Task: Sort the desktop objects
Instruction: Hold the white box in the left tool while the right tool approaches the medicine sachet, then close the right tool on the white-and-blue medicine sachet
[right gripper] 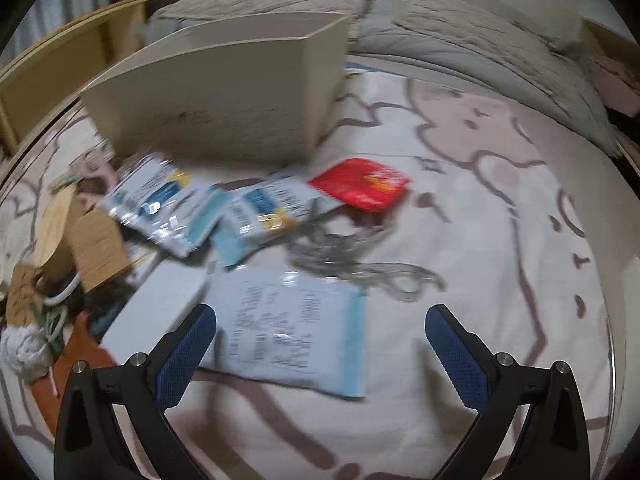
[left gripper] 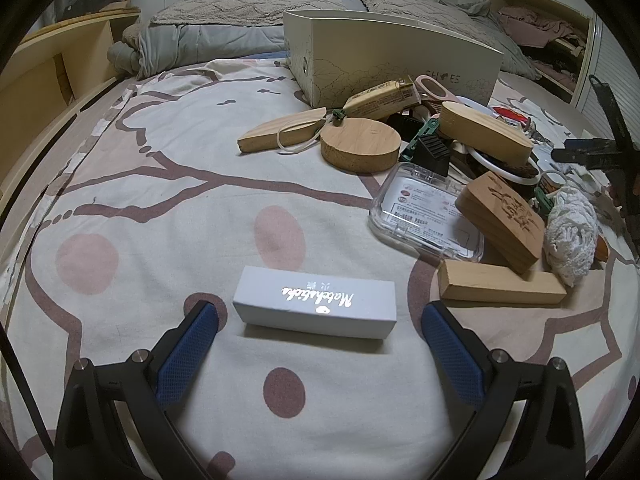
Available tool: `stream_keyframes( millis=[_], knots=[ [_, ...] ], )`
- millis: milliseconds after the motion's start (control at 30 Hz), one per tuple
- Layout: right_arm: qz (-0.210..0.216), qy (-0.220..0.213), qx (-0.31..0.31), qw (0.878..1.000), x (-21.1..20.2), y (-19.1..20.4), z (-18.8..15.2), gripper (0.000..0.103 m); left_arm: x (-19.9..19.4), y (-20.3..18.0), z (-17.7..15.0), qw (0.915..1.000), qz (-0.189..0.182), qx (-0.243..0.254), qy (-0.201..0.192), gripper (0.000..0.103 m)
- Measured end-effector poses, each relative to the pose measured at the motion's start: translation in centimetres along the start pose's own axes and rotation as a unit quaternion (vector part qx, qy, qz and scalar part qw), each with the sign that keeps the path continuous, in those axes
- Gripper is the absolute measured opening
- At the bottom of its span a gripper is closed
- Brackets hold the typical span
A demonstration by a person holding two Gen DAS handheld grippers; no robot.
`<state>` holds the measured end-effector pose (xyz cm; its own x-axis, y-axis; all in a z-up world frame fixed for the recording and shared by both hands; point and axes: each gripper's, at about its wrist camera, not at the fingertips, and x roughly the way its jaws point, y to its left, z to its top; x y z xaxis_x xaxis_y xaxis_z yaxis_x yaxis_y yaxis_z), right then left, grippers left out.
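While both stand open, the left hand-held gripper (left gripper: 319, 322) faces a white carton (left gripper: 316, 303), probably light and stiff, best pinched across its long sides; the right hand-held gripper (right gripper: 320, 326) hovers over a limp printed pouch (right gripper: 296, 332).

small box (left gripper: 316, 303) on bedsheet (left gripper: 160, 208) | pile of objects (left gripper: 460, 168) right, behind it | shoe box (left gripper: 384, 64) behind pile

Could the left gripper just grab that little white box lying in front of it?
Probably yes. The left gripper is open, the white box lies alone on the bedsheet between its fingers, and nothing blocks the way.
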<state>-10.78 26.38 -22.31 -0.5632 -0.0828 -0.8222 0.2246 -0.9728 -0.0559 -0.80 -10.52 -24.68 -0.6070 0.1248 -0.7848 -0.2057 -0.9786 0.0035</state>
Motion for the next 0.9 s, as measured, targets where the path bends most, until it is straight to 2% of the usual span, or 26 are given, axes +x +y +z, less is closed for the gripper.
stream_keyframes(
  millis=[233, 533, 900],
  knots=[
    [0.009, 0.032, -0.026, 0.999, 1.8, 1.6, -0.3, 0.103, 0.0, -0.1, 0.0, 1.0000, -0.001, 0.000, 0.000, 0.103],
    [0.026, 0.044, 0.010, 0.999, 3.2, 0.5, -0.1, 0.103, 0.1, -0.1, -0.1, 1.0000, -0.002, -0.002, -0.001, 0.103],
    [0.020, 0.012, 0.019, 1.000, 2.8, 0.9, -1.1, 0.103, -0.5, 0.0, -0.3, 0.9997, -0.014, -0.010, -0.015, 0.103]
  ],
)
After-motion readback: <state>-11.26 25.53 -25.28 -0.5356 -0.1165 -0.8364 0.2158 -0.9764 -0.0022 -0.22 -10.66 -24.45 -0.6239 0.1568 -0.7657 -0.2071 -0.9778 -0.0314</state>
